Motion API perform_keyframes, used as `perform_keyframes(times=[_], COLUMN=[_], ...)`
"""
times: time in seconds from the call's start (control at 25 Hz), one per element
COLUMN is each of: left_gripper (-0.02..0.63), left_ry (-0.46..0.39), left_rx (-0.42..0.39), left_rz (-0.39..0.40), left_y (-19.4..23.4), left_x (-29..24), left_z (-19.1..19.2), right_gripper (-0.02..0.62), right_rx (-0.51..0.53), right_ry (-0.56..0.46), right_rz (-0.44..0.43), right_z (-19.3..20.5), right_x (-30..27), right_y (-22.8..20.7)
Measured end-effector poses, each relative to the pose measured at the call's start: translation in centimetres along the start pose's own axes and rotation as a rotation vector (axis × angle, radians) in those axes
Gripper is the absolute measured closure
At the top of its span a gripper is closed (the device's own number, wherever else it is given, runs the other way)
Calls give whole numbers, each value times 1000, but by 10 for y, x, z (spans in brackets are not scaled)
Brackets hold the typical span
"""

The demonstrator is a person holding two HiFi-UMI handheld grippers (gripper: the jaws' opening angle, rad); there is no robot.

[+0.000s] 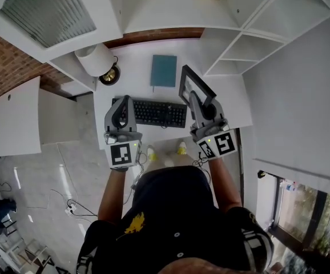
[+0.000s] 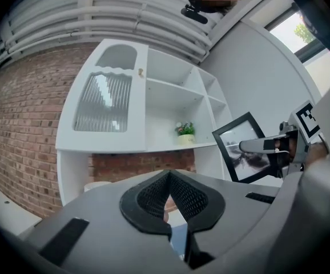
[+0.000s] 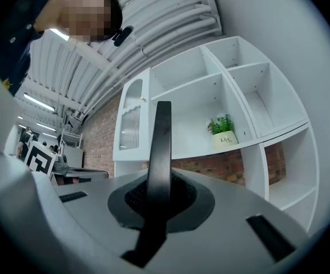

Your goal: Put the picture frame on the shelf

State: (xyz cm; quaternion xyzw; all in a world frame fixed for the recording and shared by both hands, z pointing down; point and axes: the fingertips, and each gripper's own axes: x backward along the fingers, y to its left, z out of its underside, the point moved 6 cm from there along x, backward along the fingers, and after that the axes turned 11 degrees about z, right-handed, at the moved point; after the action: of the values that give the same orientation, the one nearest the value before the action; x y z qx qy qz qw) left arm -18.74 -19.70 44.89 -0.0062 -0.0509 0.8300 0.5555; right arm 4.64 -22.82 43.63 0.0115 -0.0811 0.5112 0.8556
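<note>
1. The right gripper is pinching the picture frame by one thin edge. The frame is up in the air over the right side of the desk, well short of the shelf.
2. The left gripper has its jaws pressed together with nothing between them, and it hovers above the near end of the keyboard.
3. First worry: the frame stands tall out of that one-edge pinch. I'd say a jolt or a quick swing could let it pivot in the pads or slip free.
4. If it drops, it lands on the keyboard or the teal notebook. The lamp sits well off to the left.
5. Second worry: a frame corner could catch the shelf's front lip or a white upright if it goes in tilted.
6. Third worry: the potted plant already sits on that board, and setting the frame too close could knock it.
7. As for room, the board left of the plant is bare, the compartments above and to the right look empty, and the air between frame and shelf is open.
</note>
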Motion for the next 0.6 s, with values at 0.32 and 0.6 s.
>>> perform_keyframes(times=[0.32, 0.6], left_gripper=[588, 588], left_ry=[-3, 0], left_rx=[7, -26], left_rz=[46, 56], left_y=[-22, -10], left_x=[-29, -56], left_z=[0, -9], right_gripper=[578, 578], right_rx=[-31, -59], right_ry=[50, 56], right_rz=[-102, -172], right_z=[2, -1], right_x=[-32, -67], right_y=[-20, -38])
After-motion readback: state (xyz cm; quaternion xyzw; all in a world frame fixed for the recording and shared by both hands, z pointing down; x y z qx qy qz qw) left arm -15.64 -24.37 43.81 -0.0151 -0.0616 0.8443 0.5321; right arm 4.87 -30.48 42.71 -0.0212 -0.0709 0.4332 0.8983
